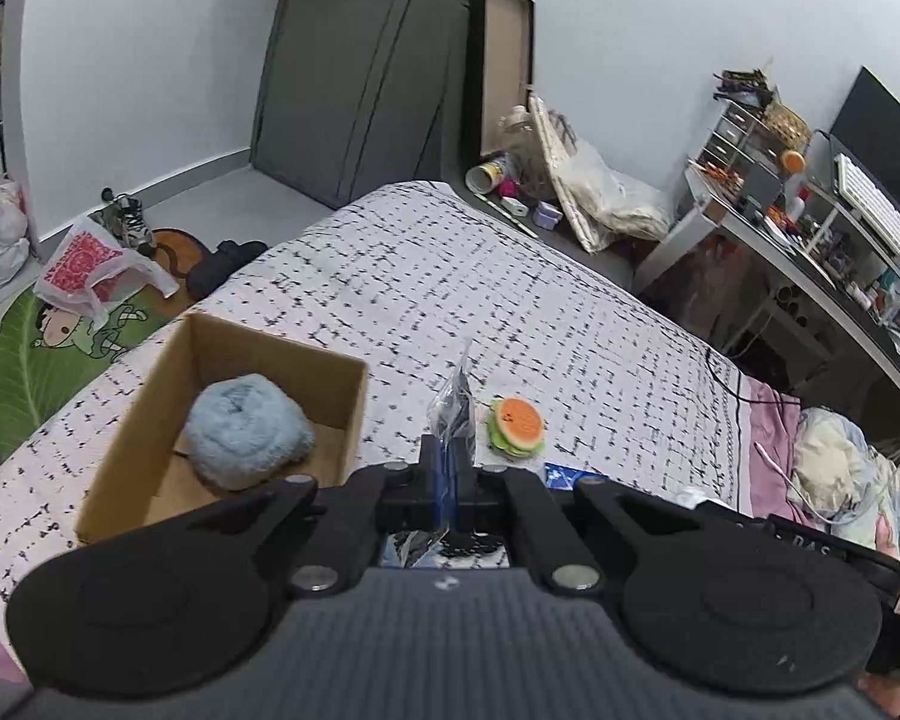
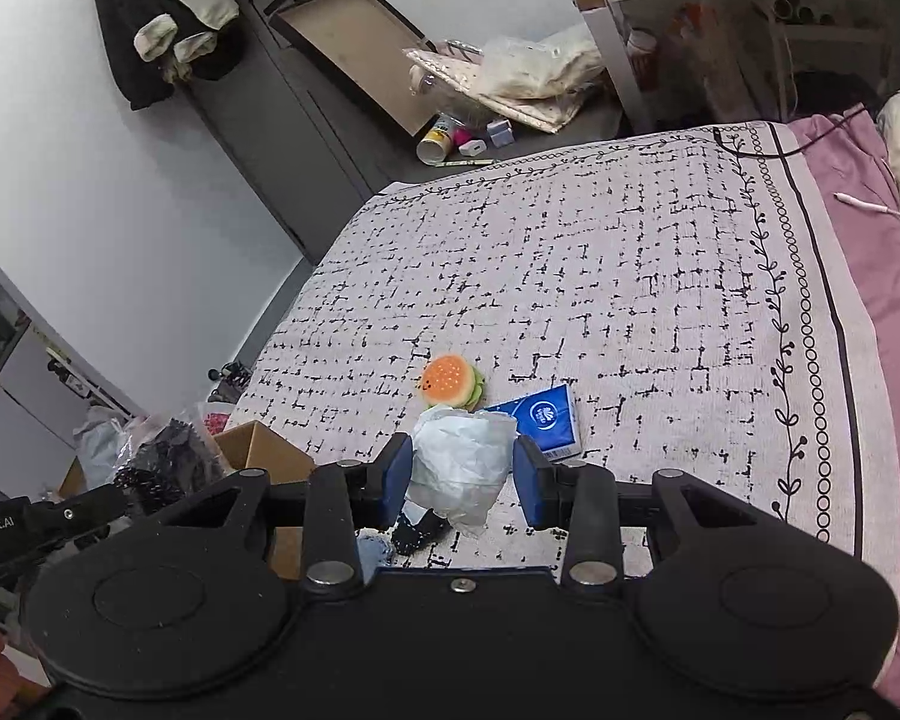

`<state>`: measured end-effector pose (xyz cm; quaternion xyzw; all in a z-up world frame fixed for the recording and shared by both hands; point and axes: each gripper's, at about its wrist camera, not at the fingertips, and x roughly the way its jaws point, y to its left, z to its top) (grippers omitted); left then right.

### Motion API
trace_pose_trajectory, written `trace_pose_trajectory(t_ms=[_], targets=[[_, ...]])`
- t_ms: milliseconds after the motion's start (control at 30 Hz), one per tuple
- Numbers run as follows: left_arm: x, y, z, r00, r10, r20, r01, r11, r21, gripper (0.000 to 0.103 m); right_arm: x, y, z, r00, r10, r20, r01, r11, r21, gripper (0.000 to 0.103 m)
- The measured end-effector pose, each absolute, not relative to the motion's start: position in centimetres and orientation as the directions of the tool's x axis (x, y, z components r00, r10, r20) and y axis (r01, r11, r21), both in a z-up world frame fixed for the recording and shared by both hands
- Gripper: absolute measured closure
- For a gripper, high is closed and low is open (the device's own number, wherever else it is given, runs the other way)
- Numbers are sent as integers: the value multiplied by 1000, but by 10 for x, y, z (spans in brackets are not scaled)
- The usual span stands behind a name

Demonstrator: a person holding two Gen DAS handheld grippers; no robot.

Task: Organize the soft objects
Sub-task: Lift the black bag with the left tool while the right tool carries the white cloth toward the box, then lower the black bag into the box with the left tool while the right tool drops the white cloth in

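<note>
Two grippers are in my hands, one for each. My left gripper (image 1: 449,468) has its jaws pressed together on a clear plastic bag (image 1: 452,405) with something dark inside; the bag stands up out of the fingers, over the bedspread (image 1: 510,276). My right gripper (image 2: 463,474) has its jaws apart, and between the blue pads (image 2: 397,471) is a white crumpled plastic bag (image 2: 462,462). I cannot tell if the pads touch it. Under this bag a small dark piece (image 2: 417,531) shows on the cover.

Near on the left of my left gripper stands an open cardboard box (image 1: 150,420) on the bed. Inside it is one light blue fluffy ball (image 1: 246,432), against the right wall of the box; the rest of the bottom is bare cardboard. In the right wrist view only a corner of this box is seen at the left, partly behind the other gripper with its bag.

Just behind the white bag lies a blue tissue pack (image 2: 543,423), flat on the bedspread. To the left of it, close by, is a small plush hamburger (image 2: 450,383) with an orange bun and green edge. In the left wrist view the hamburger lies just right of the clear bag.

Farther, the bedspread is white with black broken lines, and on the right a pink sheet (image 2: 864,252) begins. On the far floor are a fallen can (image 2: 437,141), bags and a desk (image 1: 810,252) with many things.
</note>
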<state>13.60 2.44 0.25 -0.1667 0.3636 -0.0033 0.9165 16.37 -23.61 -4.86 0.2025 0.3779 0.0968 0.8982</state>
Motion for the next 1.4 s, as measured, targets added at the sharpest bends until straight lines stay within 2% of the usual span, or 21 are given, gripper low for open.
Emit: trace_pose_trajectory(t_ms=[633, 900, 1400], targets=[[144, 95, -35, 706, -67, -705, -249, 908, -336, 102, 170, -195, -55, 670, 314, -672, -64, 927, 369, 67], [142, 123, -44, 701, -40, -712, -293, 894, -339, 102, 175, -162, -57, 665, 345, -662, -111, 923, 369, 67], [141, 172, -72, 631, -33, -775, -366, 868, -334, 99, 176, -79, -51, 616, 451, -645, -260, 890, 375, 67]])
